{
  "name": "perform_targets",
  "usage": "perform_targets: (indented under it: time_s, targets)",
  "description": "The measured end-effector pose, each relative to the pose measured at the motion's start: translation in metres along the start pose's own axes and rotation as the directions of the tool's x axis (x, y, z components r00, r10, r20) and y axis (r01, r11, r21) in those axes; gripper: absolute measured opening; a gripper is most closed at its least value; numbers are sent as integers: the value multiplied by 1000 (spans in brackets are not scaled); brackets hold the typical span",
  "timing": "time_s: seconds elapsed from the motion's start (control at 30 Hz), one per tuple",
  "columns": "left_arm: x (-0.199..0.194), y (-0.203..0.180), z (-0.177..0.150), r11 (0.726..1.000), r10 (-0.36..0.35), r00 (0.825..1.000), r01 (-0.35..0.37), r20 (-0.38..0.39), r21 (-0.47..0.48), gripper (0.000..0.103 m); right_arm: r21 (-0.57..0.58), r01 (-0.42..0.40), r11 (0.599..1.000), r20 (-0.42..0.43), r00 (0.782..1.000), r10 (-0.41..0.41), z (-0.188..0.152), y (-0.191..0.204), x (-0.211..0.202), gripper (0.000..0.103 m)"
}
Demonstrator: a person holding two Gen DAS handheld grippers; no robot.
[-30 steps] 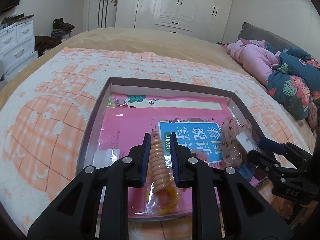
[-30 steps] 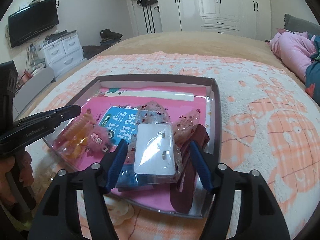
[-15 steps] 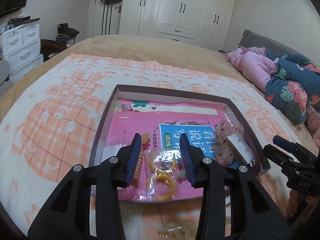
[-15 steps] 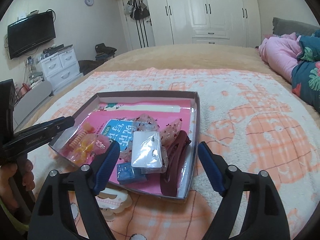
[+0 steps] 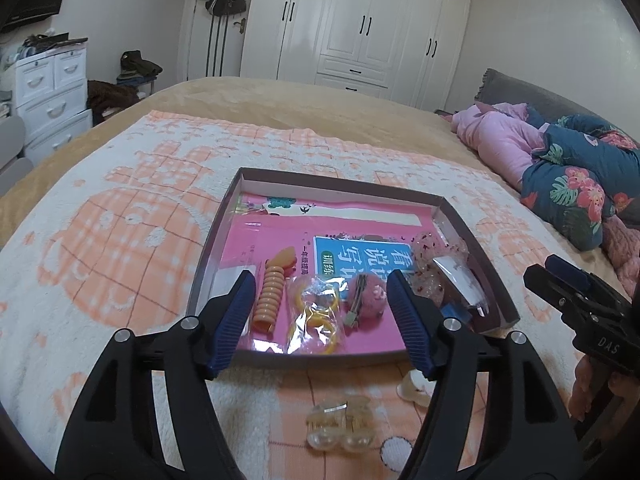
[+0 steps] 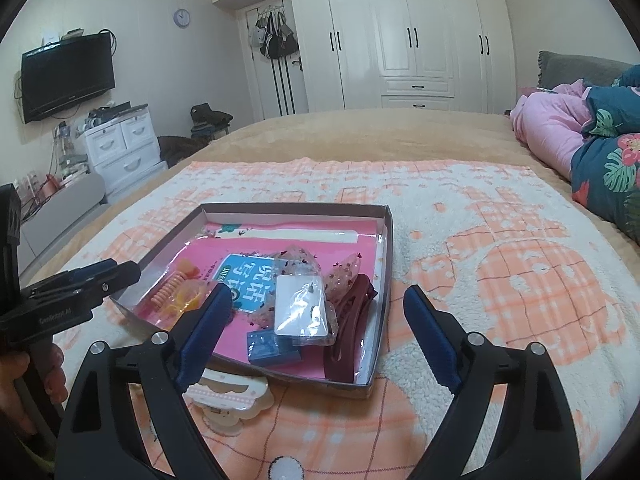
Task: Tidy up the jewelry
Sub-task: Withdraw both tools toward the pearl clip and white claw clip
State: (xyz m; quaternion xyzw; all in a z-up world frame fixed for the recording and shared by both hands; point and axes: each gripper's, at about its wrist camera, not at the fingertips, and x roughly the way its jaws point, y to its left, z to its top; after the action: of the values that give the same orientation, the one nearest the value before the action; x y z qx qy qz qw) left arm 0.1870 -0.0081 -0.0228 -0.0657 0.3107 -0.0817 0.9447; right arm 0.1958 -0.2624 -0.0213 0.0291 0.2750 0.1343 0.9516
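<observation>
Backing both grippers off the shallow cardboard tray (image 5: 476, 236) is right; keep them high so nothing drags. Your left gripper (image 5: 322, 316) has just been opening, jaws apart and empty; your right gripper (image 6: 318, 340) likewise stands wide with nothing between. In the tray, the orange coil hair tie (image 5: 272, 292) lies at 7 o'clock, the bagged yellow rings (image 5: 316, 316) beside it, the maroon claw clip (image 6: 352, 328) at 5 o'clock. The clear plastic claw clip (image 5: 340, 424) waits outside, at 6 o'clock.
</observation>
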Motion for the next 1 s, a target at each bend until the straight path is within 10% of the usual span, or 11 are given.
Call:
perform_targets:
  time_s: [1.0]
  targets:
    - [-38,18,-49,997,36,999,-34,-26,67,74,-85,-49,995,-65,997,44,-47,40,-22,86]
